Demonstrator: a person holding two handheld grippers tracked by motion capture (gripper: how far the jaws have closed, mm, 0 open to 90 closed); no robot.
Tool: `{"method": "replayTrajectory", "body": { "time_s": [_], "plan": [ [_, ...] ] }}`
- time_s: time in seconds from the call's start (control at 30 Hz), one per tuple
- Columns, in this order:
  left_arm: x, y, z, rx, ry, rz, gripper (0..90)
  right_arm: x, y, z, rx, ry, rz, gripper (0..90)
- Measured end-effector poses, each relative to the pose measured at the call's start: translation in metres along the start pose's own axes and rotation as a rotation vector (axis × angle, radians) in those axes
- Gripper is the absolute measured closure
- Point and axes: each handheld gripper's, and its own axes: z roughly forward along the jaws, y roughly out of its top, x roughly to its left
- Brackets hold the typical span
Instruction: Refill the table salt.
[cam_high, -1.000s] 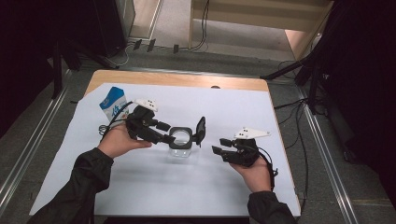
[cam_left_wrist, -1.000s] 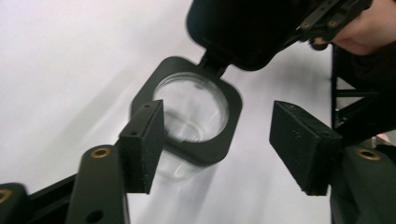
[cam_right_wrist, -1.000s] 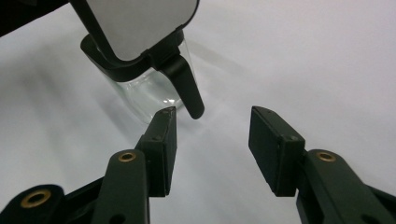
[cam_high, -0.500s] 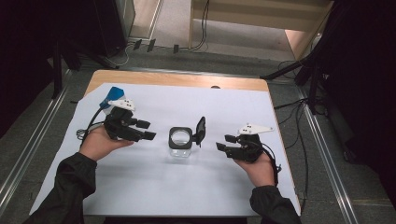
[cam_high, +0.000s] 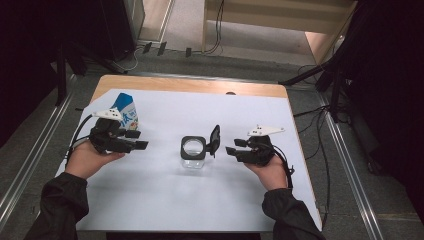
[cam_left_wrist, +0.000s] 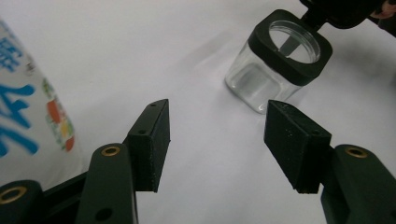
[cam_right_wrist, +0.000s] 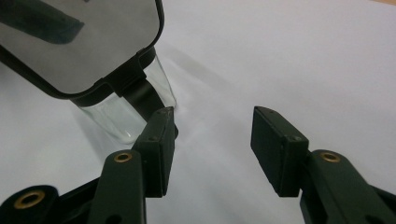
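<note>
— Starting at your left gripper (cam_left_wrist: 217, 140): pads (cam_left_wrist: 152, 140) released, a wide gap, only white paper (cam_high: 200, 200) showing through it. Jaws have just been closing a little, with nothing between them.

— Noted. And the jar (cam_left_wrist: 275, 65) from that hand?

— Ahead of your fingers and off past the right-hand jaw, well apart from both pads. Clear square glass, black collar, mouth open. In the high view it stands upright near the middle of the sheet, between your two grippers. Your left gripper sits well off to its left.

— What's close to that left hand?

— Blue-and-white carton (cam_high: 125, 107), upright, just behind the gripper near the sheet's far left corner. In the left gripper view it rises beside the left-hand jaw. Not held.

— Now your right gripper (cam_right_wrist: 210, 144).

— Also released: pads (cam_right_wrist: 161, 149) stand apart over bare paper, gripping nothing. The jar is not between them. It lies outside the left-hand jaw, just beyond that jaw's tip.

— Touching?

— Cannot tell from the right gripper view. From above, your fingertips point at the lid (cam_high: 214, 140) with a narrow gap showing.

— Lid position?

— Swung up on its hinge at the jar's right side, standing nearly upright, facing your right gripper. Beyond the paper's far edge, a strip of wooden table (cam_high: 190, 85).
</note>
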Motion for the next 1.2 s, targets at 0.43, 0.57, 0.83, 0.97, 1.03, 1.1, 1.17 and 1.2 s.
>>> {"method": "replayTrajectory", "body": {
  "time_s": [0.43, 0.57, 0.83, 0.97, 1.03, 1.1, 1.17, 1.2],
  "plan": [
    [0.011, -0.021, -0.025, -0.027, 0.071, -0.056, 42.1, -0.002, 0.009, 0.011, 0.012, 0.014, -0.009, 51.9],
    [0.018, -0.027, -0.036, -0.048, 0.105, -0.09, 42.5, -0.002, 0.01, 0.014, 0.012, 0.017, -0.004, 51.9],
    [0.034, -0.029, -0.045, -0.071, 0.182, -0.149, 42.9, -0.003, 0.009, 0.014, 0.022, 0.013, -0.002, 51.9],
    [0.041, -0.021, -0.041, -0.099, 0.195, -0.167, 43.0, -0.003, 0.007, 0.012, 0.033, 0.003, 0.008, 51.9],
    [0.042, -0.016, -0.038, -0.101, 0.2, -0.166, 43.3, -0.002, 0.005, 0.01, 0.041, -0.006, 0.008, 51.6],
    [0.042, -0.01, -0.033, -0.102, 0.203, -0.16, 43.6, -0.001, 0.002, 0.008, 0.045, -0.01, 0.012, 51.1],
    [0.042, -0.006, -0.029, -0.101, 0.211, -0.157, 44.5, -0.001, -0.001, 0.006, 0.038, -0.017, 0.017, 51.1],
    [0.043, -0.003, -0.027, -0.106, 0.216, -0.159, 45.0, -0.001, -0.003, 0.005, 0.041, -0.023, 0.019, 50.9]
  ]
}}
